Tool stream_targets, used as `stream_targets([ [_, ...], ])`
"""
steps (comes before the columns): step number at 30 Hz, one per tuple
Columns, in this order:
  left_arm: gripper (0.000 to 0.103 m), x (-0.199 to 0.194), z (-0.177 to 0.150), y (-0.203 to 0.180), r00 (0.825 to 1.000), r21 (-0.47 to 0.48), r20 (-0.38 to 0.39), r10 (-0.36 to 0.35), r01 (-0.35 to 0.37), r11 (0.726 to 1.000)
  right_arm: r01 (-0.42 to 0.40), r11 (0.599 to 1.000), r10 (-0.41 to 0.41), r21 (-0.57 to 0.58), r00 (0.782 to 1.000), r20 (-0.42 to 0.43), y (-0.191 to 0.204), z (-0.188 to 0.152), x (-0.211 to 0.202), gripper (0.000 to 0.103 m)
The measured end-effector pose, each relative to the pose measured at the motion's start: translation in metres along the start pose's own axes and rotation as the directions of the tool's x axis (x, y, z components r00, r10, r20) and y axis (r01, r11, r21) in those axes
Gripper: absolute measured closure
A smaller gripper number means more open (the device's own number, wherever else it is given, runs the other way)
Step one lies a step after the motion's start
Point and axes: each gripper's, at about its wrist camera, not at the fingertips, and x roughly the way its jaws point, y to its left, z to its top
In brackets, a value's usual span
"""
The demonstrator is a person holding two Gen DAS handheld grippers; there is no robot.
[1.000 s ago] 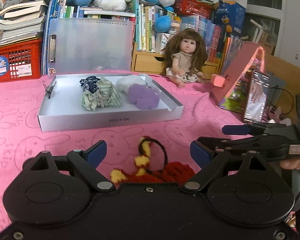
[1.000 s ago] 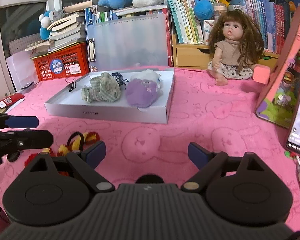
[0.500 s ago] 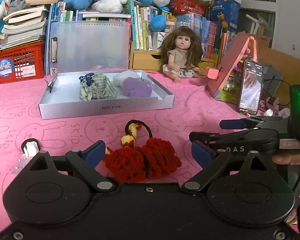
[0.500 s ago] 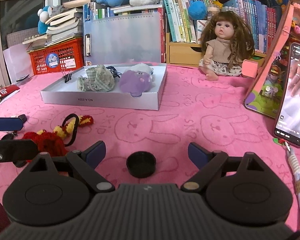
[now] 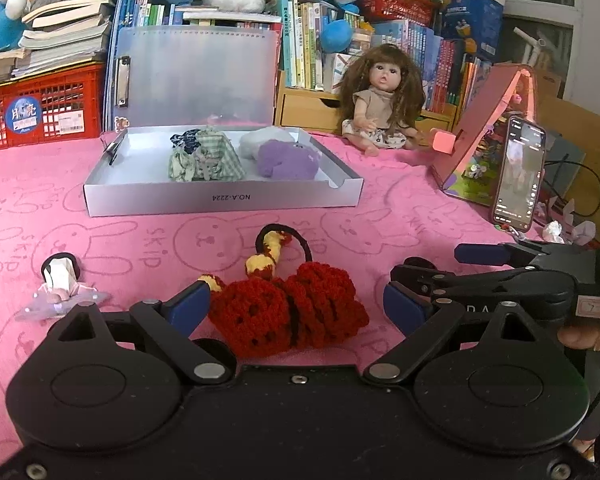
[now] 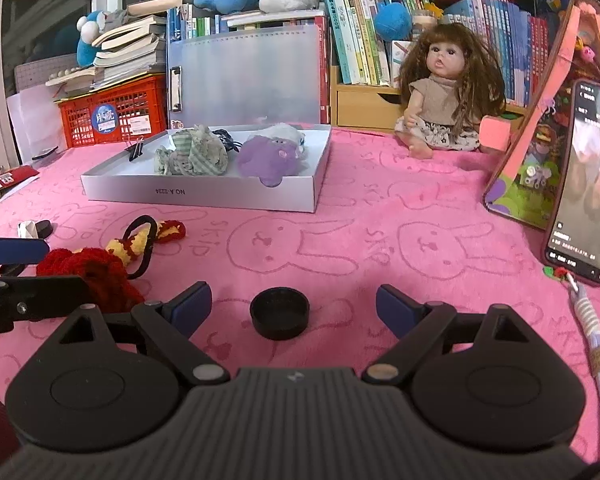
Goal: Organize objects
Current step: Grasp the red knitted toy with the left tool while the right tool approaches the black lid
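here left gripper (image 5: 296, 306) spread around red crochet piece (image 5: 288, 318); box (image 5: 220, 200) beyond.

Pink bunny-print cloth (image 6: 380, 208) carries white tray (image 6: 204, 194) at 11 o'clock, red crochet piece (image 5: 288, 312) at 9, black cap (image 6: 279, 312) centre, doll (image 6: 444, 92), phone (image 6: 584, 184) at 2.

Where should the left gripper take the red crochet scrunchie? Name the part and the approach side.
Grip the bunched red body of the red crochet scrunchie, not the yellow-red tail or black elastic loop trailing toward the white box. Come from above and the near side: it lies flat on the pink cloth between the open fingers of the left gripper, and that thick mass should squeeze securely.
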Motion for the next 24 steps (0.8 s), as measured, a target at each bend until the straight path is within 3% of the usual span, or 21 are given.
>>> stream_targets([
  [18,0.01,0.01,-0.002,0.001,0.999,-0.043,-0.031,0.022,-0.024,0.999,0.008,1.0,-0.008,-0.024,1.0,-0.005,0.005,-0.004,0.003,0.01],
  [24,0.017,0.013,-0.002,0.003,0.999,-0.055,-0.044,0.031,-0.033,0.998,-0.007,1.0,0.007,-0.012,1.0,-0.009,0.005,-0.004,0.002,0.018],
])
